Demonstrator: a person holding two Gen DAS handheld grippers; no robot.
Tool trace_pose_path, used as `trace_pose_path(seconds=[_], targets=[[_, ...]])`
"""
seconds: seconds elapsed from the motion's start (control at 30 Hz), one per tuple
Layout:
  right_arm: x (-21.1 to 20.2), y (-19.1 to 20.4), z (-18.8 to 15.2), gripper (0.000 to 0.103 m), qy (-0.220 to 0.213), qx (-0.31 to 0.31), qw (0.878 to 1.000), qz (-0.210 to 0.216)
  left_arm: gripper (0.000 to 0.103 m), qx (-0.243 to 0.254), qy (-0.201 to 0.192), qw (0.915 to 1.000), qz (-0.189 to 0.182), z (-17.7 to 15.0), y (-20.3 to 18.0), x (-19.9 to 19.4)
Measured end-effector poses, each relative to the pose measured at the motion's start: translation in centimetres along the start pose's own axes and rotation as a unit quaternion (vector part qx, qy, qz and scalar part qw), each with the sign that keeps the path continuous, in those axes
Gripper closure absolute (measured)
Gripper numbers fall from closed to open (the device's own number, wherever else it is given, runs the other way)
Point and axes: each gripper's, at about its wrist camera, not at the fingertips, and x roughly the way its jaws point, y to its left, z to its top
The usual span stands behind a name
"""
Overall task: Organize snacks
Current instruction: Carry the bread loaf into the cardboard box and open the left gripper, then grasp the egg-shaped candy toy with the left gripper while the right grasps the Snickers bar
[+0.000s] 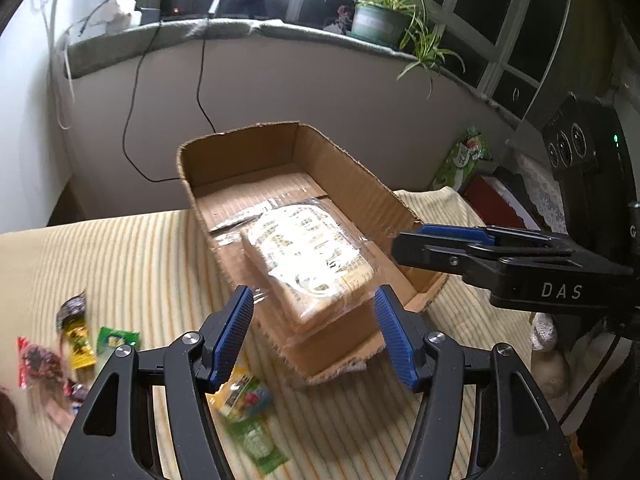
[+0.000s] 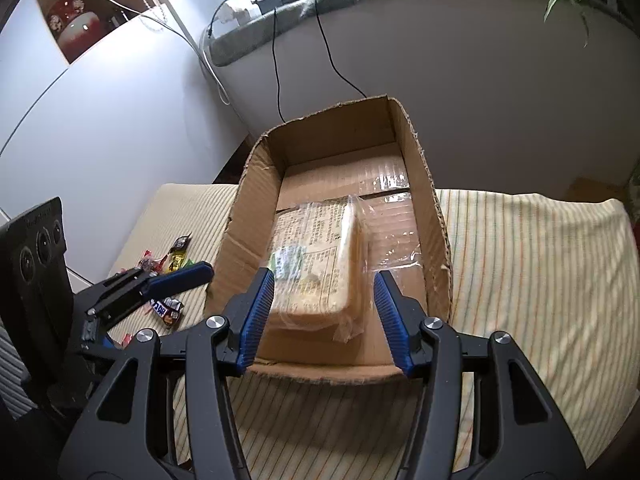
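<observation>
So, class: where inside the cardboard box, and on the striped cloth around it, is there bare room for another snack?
Free: the cardboard box floor behind the wrapped bread, toward its far wall, and the striped cloth past the box's right wall. Crowded: the cloth left of the box, where small snack packets lie scattered.

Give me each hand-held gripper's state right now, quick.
Left hand-held gripper: open, holding nothing.
Right hand-held gripper: open, holding nothing; clear-wrapped tan bread pack lies in the brown cardboard box.
</observation>
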Motion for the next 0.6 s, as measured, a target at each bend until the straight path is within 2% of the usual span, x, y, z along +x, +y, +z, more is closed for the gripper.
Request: trace_pose_path(seconds=[0.3, 0.37, 0.43, 0.5, 0.6], targets=[[-3.4, 2.7, -3.0, 0.042, -0.042, -0.031, 0.999, -0.011, 0.041, -0.013, -0.034, 0.9992, 0.013, -2.3, 1.6, -4.4], [-4.2, 3.5, -3.7, 0.037, -0.051, -0.046, 0.998, -0.015, 0.041, -0.018, -0.039, 0.9989, 0.021, -2.9, 2.2, -5.3], [-4.9, 4.4, -4.6, 0.023, -0.057, -0.063, 0.996, -0.020, 0.041, -0.024, -0.044, 0.9983, 0.029, -3.5, 2.9, -6.3], [-5.3, 5.2, -5.5, 0.017, -0.057, -0.076, 0.995, -0.020, 0.041, -0.031, -0.049, 0.9976, 0.038, -4.6, 3.8, -7.5], [-5.6, 6.3, -6.6, 0.017, -0.049, -0.088, 0.995, -0.008, 0.041, -0.042, -0.054, 0.9962, 0.053, -6.0, 4.8, -9.1]])
